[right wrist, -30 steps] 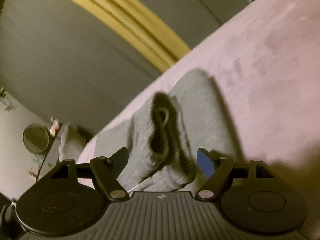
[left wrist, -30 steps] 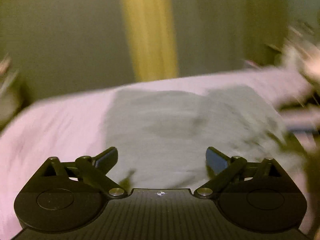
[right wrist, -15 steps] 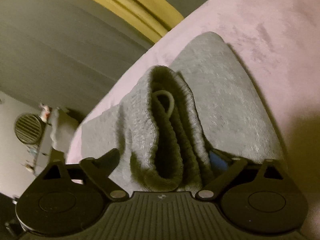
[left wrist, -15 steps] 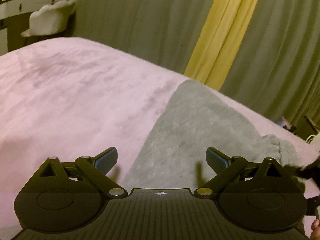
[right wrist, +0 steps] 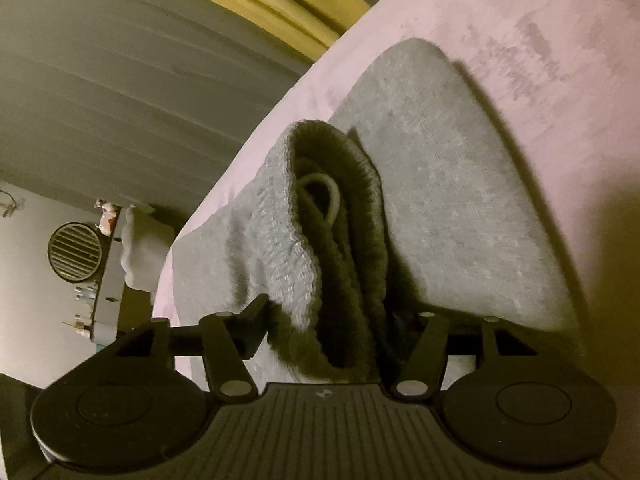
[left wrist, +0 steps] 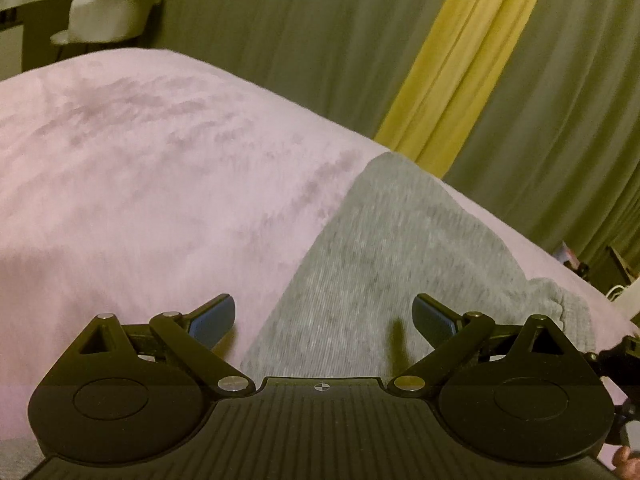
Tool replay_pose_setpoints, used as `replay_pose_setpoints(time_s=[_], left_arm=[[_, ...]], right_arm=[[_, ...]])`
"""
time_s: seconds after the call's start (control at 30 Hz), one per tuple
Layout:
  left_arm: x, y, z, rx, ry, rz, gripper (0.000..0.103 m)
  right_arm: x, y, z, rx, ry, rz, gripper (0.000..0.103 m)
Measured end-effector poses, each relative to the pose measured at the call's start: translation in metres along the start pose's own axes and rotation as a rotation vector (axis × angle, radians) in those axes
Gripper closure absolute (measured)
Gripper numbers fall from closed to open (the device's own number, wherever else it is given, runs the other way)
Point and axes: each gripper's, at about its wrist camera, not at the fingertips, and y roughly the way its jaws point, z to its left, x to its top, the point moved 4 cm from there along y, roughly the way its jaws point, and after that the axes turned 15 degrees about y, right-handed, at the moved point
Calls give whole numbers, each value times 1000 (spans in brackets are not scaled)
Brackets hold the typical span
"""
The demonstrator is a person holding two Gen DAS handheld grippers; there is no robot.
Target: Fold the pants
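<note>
- Right gripper is pinched on the ribbed waistband of the gray pants. With such a thick roll between the fingers, a layer could slip free and ruin the fold.
- The drawstring loop sits loose inside and may snag.
- Left gripper hangs spread wide and empty over the near edge of the pants.
- The pants lie on the pink bedspread, with wide open room to the left; the curtain hangs beyond the far edge.
</note>
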Motion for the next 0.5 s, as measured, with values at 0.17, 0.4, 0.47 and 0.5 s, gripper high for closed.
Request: replay_pose_setpoints(time_s=[0.17, 0.4, 0.47, 0.5], left_arm=[[-2, 5, 1, -7, -20, 29, 3], [-3, 9, 0, -7, -23, 37, 3], [-3, 9, 0, -5, -26, 37, 3], [-3, 10, 0, -6, -28, 40, 3]], right_arm=[[3, 15, 4, 21, 37, 53, 32], [-5, 11, 7, 7, -36, 24, 60], [-3, 13, 5, 11, -15, 26, 58], [-2, 15, 5, 13, -1, 30, 55]])
